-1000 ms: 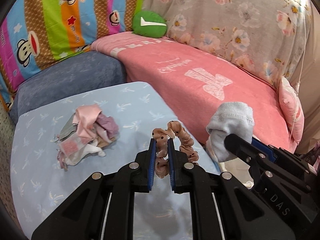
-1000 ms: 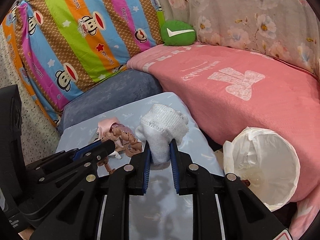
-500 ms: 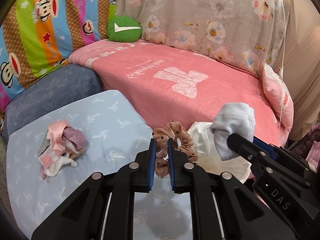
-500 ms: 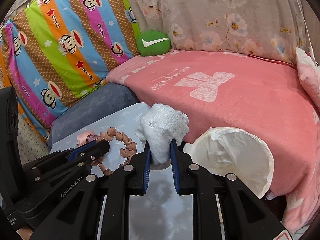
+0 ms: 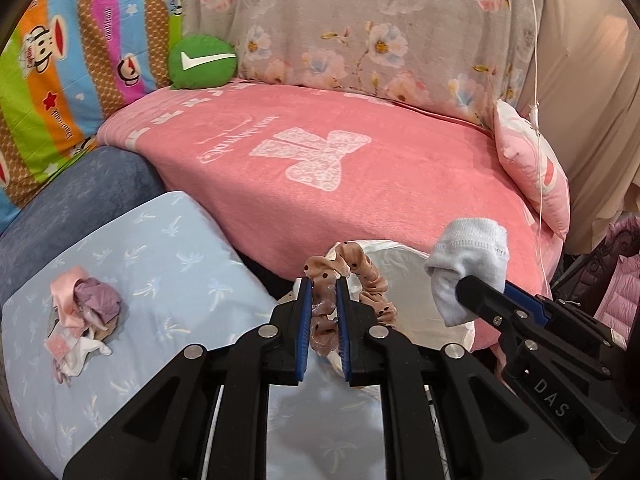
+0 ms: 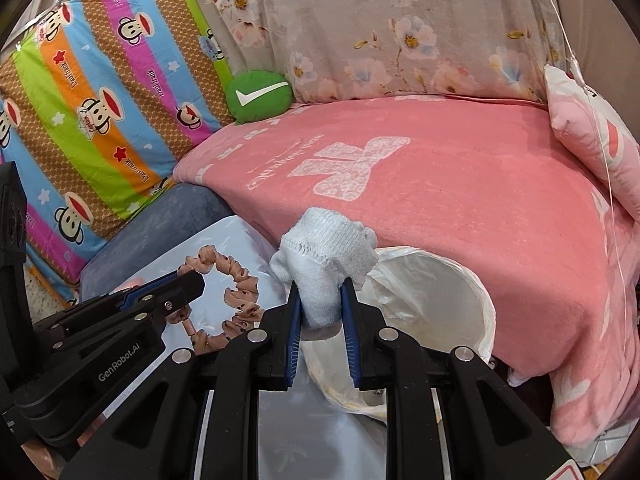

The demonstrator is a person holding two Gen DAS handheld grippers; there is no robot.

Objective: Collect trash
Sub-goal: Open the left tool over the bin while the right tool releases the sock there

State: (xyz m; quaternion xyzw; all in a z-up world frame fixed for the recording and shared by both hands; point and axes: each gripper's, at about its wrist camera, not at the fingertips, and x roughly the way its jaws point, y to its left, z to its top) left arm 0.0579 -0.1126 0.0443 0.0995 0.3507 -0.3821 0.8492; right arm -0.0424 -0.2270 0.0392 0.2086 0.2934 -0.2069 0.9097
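the left gripper (image 5: 322,316) is clamped on a tan, dark-dotted fabric scrunchie (image 5: 348,280), its blue pads pinching one side of the loop while the rest curls up and off to the right of the jaws. just beside it, the right gripper (image 6: 320,316) is closed on a small white knitted sock (image 6: 324,256), the ribbed cuff bunched above the pads and the toe end squeezed between them.

both loads hang in the air at the front edge of the pale blue cushion with a palm-frond print (image 5: 160,248). directly beyond and below the fingers gapes the round mouth of a bin lined with a white plastic bag (image 6: 432,292), wedged against the pink fleece blanket with a white bow motif (image 6: 460,200). from the right gripper the opening lies ahead and slightly right, and the sock sits almost over its near rim. from the left gripper the liner shows just behind the scrunchie, so that hand seems to have a little farther to travel. the right hand looks the nearer of the two.

back on the cushion, well to the left, a small heap of pink, mauve and white scraps (image 5: 82,316) waits, so i judge the collecting unfinished.
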